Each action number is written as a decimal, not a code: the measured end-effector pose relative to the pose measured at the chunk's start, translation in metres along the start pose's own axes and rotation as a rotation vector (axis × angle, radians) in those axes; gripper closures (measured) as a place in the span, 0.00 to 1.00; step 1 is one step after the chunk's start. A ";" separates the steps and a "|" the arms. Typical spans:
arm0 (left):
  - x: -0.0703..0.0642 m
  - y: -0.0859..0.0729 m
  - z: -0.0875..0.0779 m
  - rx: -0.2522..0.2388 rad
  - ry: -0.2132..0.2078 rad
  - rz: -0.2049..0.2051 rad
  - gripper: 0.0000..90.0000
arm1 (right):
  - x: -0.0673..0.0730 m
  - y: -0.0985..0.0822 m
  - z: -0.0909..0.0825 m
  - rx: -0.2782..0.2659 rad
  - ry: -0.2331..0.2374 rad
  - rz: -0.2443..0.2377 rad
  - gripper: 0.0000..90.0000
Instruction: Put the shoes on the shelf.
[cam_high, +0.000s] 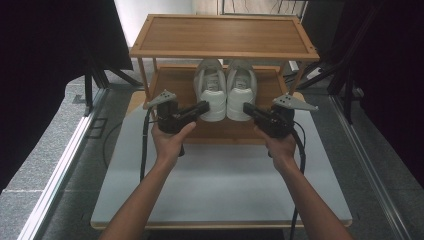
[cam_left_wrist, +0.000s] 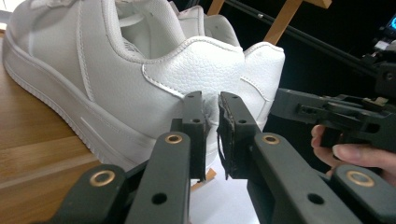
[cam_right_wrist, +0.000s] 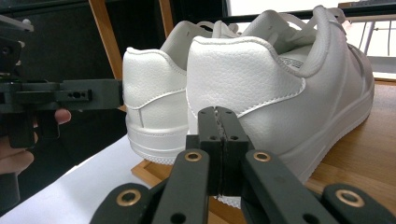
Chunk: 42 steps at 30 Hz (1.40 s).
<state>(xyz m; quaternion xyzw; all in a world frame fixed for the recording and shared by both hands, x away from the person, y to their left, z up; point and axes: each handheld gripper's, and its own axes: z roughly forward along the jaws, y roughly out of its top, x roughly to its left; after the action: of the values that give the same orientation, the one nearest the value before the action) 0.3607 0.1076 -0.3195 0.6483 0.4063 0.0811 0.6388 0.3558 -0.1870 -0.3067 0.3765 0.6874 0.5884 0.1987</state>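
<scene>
A pair of white sneakers stands on the lower shelf (cam_high: 175, 85) of a wooden rack, heels toward me. My left gripper (cam_high: 204, 106) points at the heel of the left sneaker (cam_high: 210, 90). In the left gripper view its jaws (cam_left_wrist: 211, 100) stand a narrow gap apart just short of that sneaker (cam_left_wrist: 93, 70), with nothing between them. My right gripper (cam_high: 246, 107) points at the heel of the right sneaker (cam_high: 241, 90). In the right gripper view its jaws (cam_right_wrist: 217, 112) are pressed together, empty, just before that sneaker (cam_right_wrist: 280, 79).
The rack's top shelf (cam_high: 225, 35) is bare and overhangs the sneakers' toes. The rack stands at the far end of a white tabletop (cam_high: 220, 180). Black frames and curtains flank both sides, and cables trail from both grippers.
</scene>
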 end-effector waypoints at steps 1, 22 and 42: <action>0.001 0.000 0.000 -0.001 -0.005 -0.004 0.90 | -0.001 0.000 0.000 0.003 0.003 -0.001 1.00; 0.008 -0.004 -0.002 -0.021 -0.051 -0.017 0.90 | 0.006 -0.002 0.003 -0.007 0.006 -0.010 0.97; 0.002 -0.064 -0.067 -0.059 0.038 -0.004 0.53 | -0.002 -0.068 -0.059 -0.049 -0.016 0.005 0.61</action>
<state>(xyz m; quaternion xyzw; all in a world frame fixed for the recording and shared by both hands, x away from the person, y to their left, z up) 0.2931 0.1504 -0.3662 0.6268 0.4172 0.1041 0.6499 0.2956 -0.2296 -0.3583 0.3780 0.6703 0.6024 0.2119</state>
